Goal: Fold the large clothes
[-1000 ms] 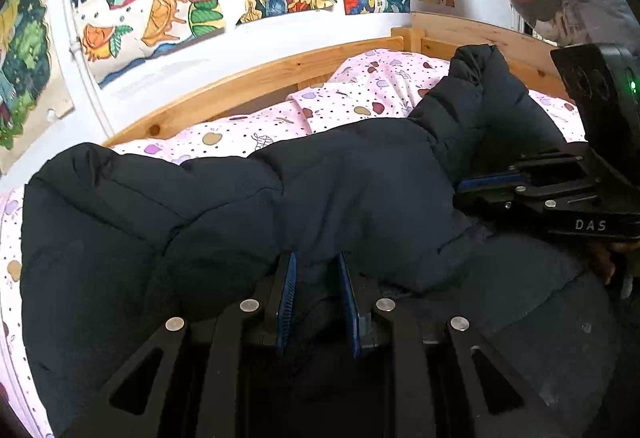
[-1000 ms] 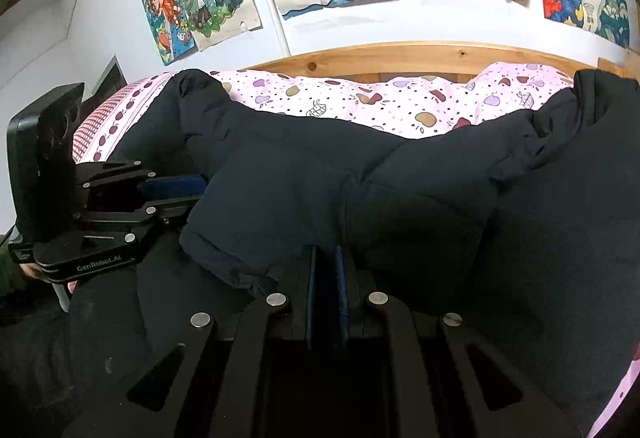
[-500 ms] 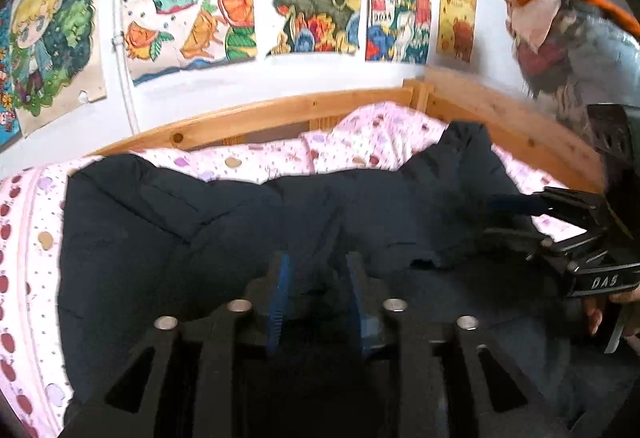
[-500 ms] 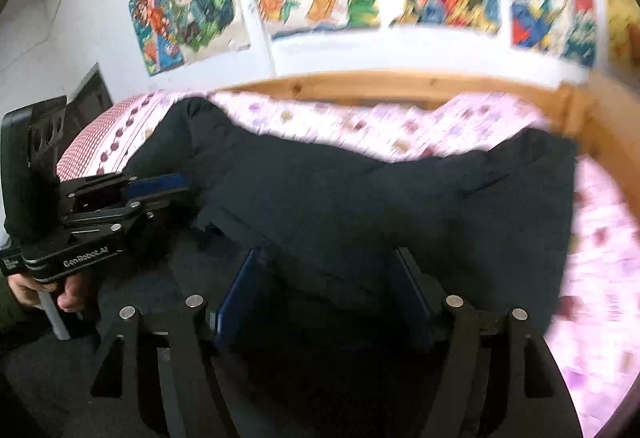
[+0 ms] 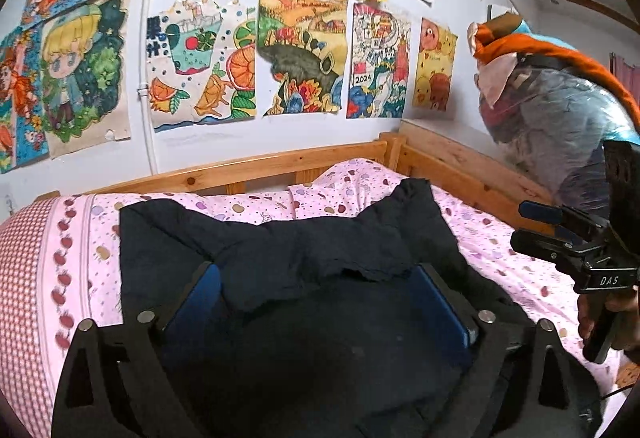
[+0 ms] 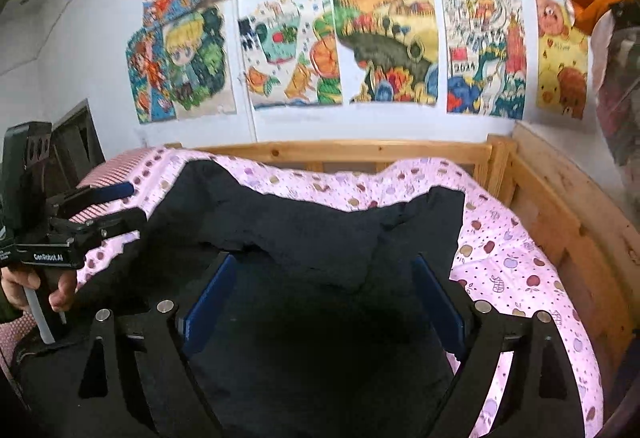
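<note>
The bed (image 5: 500,238) carries a dark coat (image 5: 320,238) folded across its middle. We hold left tongs (image 5: 320,302) and right tongs (image 6: 320,294) wide, empty. Next: regrip an edge for another fold.

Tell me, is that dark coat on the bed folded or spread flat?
Folded, partly: the coat has a layer doubled over itself, its loose edge lying across the middle. Both grippers are open above it.
</note>
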A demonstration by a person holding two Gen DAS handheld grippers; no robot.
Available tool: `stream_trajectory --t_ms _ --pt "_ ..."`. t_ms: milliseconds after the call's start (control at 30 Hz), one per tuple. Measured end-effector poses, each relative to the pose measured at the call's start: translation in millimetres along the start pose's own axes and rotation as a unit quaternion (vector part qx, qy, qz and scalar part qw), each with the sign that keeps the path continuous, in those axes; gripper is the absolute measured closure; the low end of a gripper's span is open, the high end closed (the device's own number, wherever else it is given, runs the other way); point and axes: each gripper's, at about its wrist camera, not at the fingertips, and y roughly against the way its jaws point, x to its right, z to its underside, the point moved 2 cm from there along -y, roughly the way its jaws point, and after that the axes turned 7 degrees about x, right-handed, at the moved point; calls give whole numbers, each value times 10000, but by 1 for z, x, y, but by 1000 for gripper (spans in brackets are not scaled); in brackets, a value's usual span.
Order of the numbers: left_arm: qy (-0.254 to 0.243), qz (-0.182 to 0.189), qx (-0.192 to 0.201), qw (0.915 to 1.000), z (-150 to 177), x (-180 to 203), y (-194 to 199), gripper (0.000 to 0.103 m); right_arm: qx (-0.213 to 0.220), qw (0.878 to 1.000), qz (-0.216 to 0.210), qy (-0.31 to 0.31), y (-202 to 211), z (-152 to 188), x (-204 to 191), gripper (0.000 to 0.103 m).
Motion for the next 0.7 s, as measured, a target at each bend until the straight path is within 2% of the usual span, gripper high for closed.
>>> stream_trajectory --t_ms 133,433,700 --pt "136 26 16 9999 4 5 26 4 283 9996 16 58 32 0 -16 14" --pt "83 -23 274 9996 21 16 89 4 378 9990 15 238 89 9 -47 14" --pt "19 -291 386 9988 27 31 178 2 340 9989 -199 243 156 19 -72 13"
